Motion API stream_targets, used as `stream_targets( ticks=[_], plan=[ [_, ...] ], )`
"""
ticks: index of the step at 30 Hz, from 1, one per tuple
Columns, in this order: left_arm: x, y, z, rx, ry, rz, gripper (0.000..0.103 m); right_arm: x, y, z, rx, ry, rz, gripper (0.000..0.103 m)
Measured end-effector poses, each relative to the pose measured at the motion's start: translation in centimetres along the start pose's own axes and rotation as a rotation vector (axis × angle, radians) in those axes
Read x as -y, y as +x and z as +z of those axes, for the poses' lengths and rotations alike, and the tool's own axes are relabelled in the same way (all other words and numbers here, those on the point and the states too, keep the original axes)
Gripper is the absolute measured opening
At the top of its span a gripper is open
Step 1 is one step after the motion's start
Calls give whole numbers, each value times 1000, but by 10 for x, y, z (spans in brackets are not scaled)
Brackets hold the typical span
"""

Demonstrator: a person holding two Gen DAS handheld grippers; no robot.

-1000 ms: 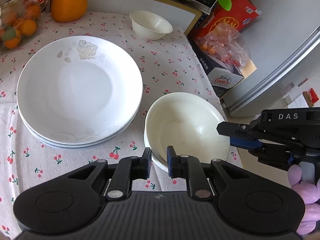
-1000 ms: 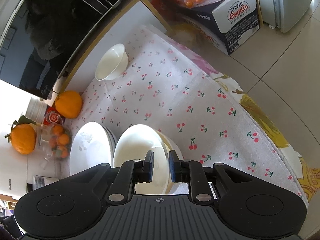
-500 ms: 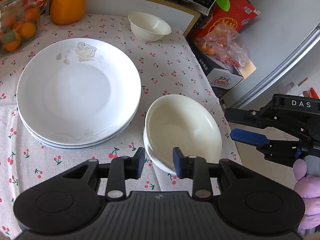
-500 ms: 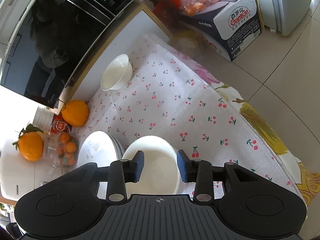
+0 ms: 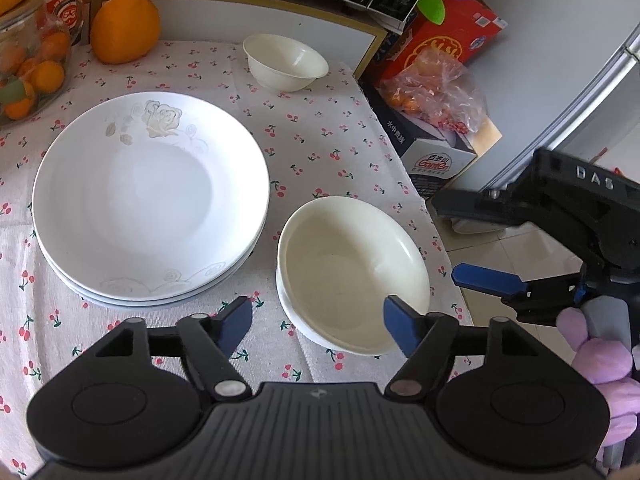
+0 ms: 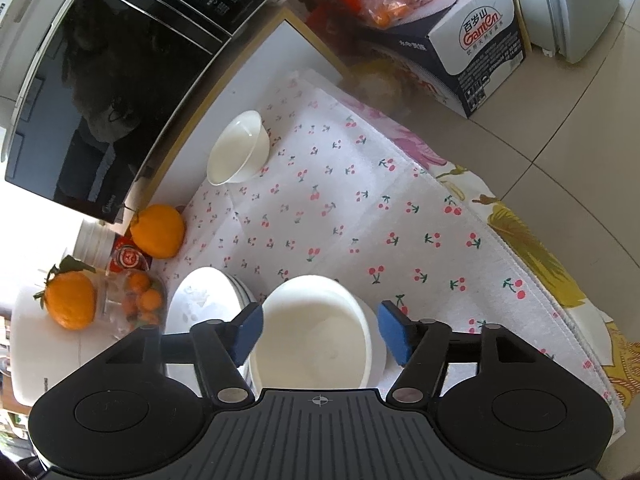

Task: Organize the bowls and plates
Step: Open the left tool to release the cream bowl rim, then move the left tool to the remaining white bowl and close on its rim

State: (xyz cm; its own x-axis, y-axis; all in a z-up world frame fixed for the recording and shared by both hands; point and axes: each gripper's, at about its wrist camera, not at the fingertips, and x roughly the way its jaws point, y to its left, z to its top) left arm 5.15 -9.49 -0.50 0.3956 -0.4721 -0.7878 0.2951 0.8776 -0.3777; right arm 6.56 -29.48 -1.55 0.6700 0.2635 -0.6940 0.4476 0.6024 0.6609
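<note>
1. While the left gripper point(image 5: 318, 320) is hovering at the near edge of the table, its blue-padded fingers point(image 5: 236, 320) are standing wide apart, holding nothing.
2. The stacked cream bowls point(image 5: 352, 276) are sitting just beyond that gripper on the cherry-print tablecloth point(image 5: 320, 140), near the table's right edge; the right pad is showing in front of the upper bowl's near rim, though whether it is touching cannot be told.
3. The stack of white plates point(image 5: 148, 196) is lying to the left of the bowls, just beside them, with a rose pattern showing on the top plate.
4. A small white bowl point(image 5: 284, 62) is standing alone at the far side of the cloth, well apart from both stacks.
5. The right gripper point(image 6: 320, 330) is looking down over the cream bowls point(image 6: 316, 332), its jaws spread wide and gripping nothing; in the left wrist view this gripper point(image 5: 464, 240) is hanging to the right of the table edge.
6. An orange fruit point(image 5: 124, 26) is resting at the far left, next to a glass jar point(image 5: 28, 60) of small oranges.
7. A microwave point(image 6: 120, 72) is standing behind the table at the far side.
</note>
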Motion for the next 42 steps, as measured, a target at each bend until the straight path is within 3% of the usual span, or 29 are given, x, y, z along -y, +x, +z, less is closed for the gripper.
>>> stream_targets(
  ticks=[9,18,25,36,42],
  plan=[
    [-5,-10,10,42,-1,20,86,-9,-2,9,26,-16,15,84],
    [-6,-10,35,81,12,90,93,-29,-2,18,53,-111,-55,88],
    [-9,-9,69,109,37,155,96,-61,11,41,-2,-177,-54,90],
    [-25,16,131,144,75,244,100,-83,56,93,-1,-152,-23,91],
    [-41,52,165,147,53,221,101,-69,95,114,-12,-109,2,91]
  ],
)
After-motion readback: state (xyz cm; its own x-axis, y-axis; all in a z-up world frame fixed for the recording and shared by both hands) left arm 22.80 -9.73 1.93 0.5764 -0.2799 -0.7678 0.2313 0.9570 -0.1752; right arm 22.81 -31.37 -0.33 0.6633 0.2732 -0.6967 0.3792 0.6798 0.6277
